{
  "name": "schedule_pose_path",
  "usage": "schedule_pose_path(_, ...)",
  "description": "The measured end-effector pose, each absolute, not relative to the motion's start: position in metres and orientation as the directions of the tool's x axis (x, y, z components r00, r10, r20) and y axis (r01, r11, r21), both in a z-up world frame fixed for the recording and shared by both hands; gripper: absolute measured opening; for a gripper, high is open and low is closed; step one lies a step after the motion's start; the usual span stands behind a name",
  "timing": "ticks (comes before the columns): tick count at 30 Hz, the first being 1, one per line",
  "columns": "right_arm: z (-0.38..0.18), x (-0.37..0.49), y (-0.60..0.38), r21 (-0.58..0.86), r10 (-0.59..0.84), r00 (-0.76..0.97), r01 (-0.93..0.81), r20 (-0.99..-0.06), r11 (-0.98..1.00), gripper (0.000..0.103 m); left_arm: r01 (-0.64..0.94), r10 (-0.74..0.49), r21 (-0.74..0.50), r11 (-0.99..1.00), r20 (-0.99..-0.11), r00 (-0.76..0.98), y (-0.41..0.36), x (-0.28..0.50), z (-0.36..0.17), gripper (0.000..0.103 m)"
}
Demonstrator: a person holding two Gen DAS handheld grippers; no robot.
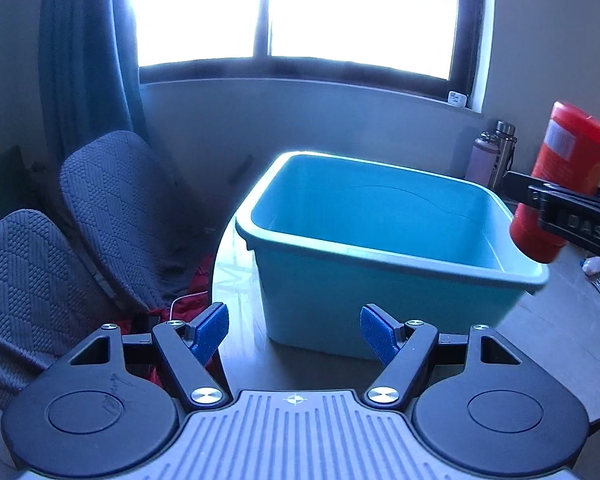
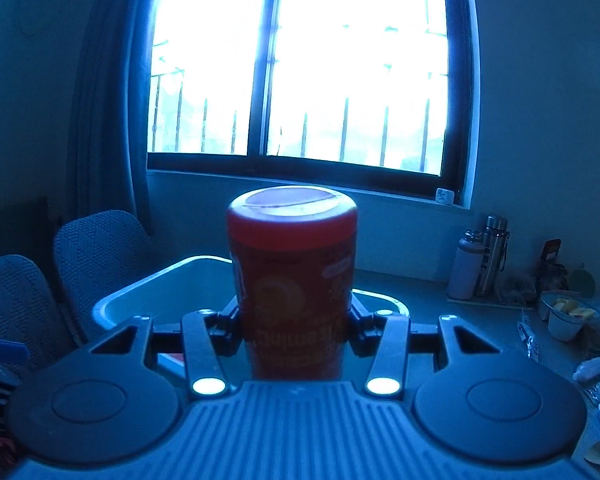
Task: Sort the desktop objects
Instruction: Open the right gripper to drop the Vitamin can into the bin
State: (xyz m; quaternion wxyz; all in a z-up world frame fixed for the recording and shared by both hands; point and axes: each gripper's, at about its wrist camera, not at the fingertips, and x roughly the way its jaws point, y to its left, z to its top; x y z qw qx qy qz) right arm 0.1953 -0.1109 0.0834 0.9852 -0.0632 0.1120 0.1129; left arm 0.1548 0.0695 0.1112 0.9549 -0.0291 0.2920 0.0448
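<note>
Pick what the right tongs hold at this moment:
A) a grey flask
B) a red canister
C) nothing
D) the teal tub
B: the right tongs are clamped on the red canister, carried upright near the teal tub; the left tongs are open and empty.

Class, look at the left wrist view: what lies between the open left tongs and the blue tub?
Nothing: only a bare strip of table separates the left tongs from the blue tub.

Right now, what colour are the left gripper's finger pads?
Blue, textured pads on black arms; clearest in the left wrist view.
</note>
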Motion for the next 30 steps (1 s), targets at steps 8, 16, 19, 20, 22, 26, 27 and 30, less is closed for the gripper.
schedule_pose_path(8, 0.060, 0.243, -0.095, -0.098, 0.180, 0.931, -0.221, -0.319, 0.970, 0.056, -0.095, 0.048, -0.045, 0.994, -0.605, 0.794, 0.090, 0.195, 0.097, 0.075)
schedule_pose_path(16, 0.054, 0.244, -0.090, -0.092, 0.168, 0.930, -0.208, -0.327, 0.974, 0.088, -0.114, 0.056, -0.055, 0.992, -0.620, 0.782, 0.106, 0.208, 0.089, 0.075)
schedule_pose_path(19, 0.053, 0.244, -0.092, -0.089, 0.150, 0.928, -0.191, -0.341, 0.978, 0.089, -0.128, 0.061, -0.062, 0.990, -0.626, 0.777, 0.109, 0.208, 0.087, 0.075)
schedule_pose_path(20, 0.053, 0.243, -0.094, -0.086, 0.146, 0.928, -0.186, -0.343, 0.979, 0.089, -0.131, 0.063, -0.063, 0.989, -0.628, 0.776, 0.110, 0.207, 0.086, 0.075)
schedule_pose_path(22, 0.052, 0.240, -0.097, -0.085, 0.138, 0.927, -0.177, -0.349, 0.981, 0.092, -0.138, 0.068, -0.062, 0.989, -0.630, 0.774, 0.111, 0.206, 0.085, 0.075)
schedule_pose_path(26, 0.051, 0.234, -0.101, -0.088, 0.124, 0.926, -0.166, -0.357, 0.982, 0.093, -0.148, 0.077, -0.060, 0.987, -0.633, 0.770, 0.110, 0.201, 0.083, 0.075)
schedule_pose_path(27, 0.050, 0.233, -0.102, -0.085, 0.124, 0.925, -0.165, -0.359, 0.983, 0.093, -0.150, 0.079, -0.059, 0.987, -0.634, 0.769, 0.109, 0.200, 0.083, 0.075)
schedule_pose_path(30, 0.050, 0.224, -0.105, -0.085, 0.122, 0.925, -0.163, -0.361, 0.983, 0.093, -0.153, 0.082, -0.058, 0.986, -0.635, 0.768, 0.107, 0.194, 0.083, 0.075)
